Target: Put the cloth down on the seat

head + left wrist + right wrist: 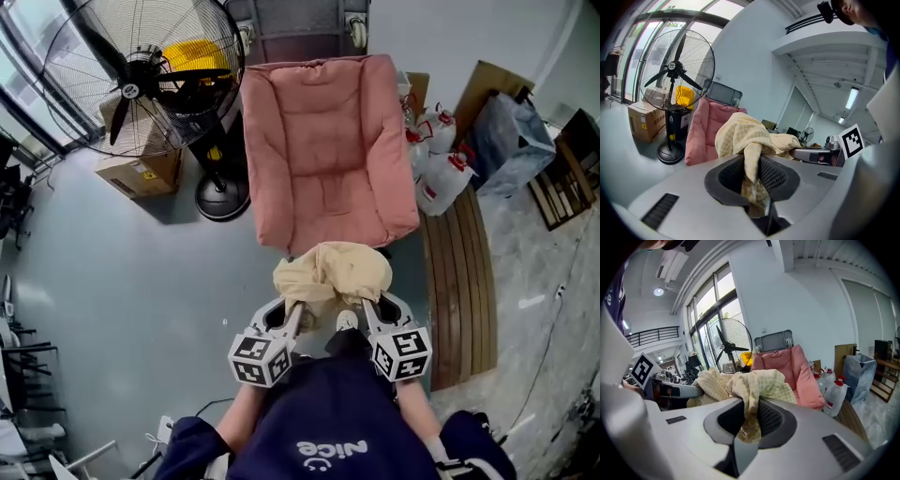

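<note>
the right gripper (751, 414) pinched a fold of the yellow checked cloth (761, 383) between its jaws. the cloth's other end bunched at the left gripper (675, 390). beyond stood the pink seat (799, 371), a fan (729, 347) and bottles (833, 397).

From the head we look steeply down, from well above, on the pink seat (323, 141), the fan (141, 75) and the cloth (333, 272). Our two gripper views ride low on the left gripper (298, 314) and the right gripper (367, 314), very near the cloth, and face forward along the jaws. All three views share the seat, the fan and the cloth.
</note>
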{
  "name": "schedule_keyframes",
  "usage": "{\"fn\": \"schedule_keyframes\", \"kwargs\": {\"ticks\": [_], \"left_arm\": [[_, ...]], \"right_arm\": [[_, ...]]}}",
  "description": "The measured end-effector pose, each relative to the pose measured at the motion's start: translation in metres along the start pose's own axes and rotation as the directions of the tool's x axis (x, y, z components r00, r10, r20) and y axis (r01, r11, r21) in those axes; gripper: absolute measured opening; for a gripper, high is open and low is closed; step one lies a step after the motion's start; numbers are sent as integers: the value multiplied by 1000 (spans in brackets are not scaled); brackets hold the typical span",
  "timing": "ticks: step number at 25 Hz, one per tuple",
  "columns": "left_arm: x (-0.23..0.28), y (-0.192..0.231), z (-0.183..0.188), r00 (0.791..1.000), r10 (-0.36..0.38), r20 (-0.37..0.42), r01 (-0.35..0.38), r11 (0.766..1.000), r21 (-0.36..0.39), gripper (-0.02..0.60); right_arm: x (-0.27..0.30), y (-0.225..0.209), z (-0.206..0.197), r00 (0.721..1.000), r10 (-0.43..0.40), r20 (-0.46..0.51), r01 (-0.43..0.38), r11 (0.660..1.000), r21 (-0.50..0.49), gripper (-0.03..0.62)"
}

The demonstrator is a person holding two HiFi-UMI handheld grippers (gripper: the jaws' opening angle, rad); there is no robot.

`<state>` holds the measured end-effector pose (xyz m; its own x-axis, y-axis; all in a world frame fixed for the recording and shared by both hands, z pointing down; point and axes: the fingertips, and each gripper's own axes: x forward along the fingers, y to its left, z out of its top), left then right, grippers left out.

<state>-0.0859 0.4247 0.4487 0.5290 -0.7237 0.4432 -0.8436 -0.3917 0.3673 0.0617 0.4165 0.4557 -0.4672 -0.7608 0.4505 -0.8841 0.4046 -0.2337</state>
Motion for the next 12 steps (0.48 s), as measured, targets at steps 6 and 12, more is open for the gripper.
{"fn": "schedule_keyframes", "kwargs": {"ticks": [6, 12], "left_arm": [[52, -1, 27, 999, 30, 20, -29, 998, -65, 87], [110, -15, 49, 998, 58, 24, -57, 997, -43, 87]], "right_arm": [[33, -43, 38, 998, 58, 1, -58, 997, -53, 77], [55, -95, 62, 995, 97, -19, -98, 992, -74, 77]]}}
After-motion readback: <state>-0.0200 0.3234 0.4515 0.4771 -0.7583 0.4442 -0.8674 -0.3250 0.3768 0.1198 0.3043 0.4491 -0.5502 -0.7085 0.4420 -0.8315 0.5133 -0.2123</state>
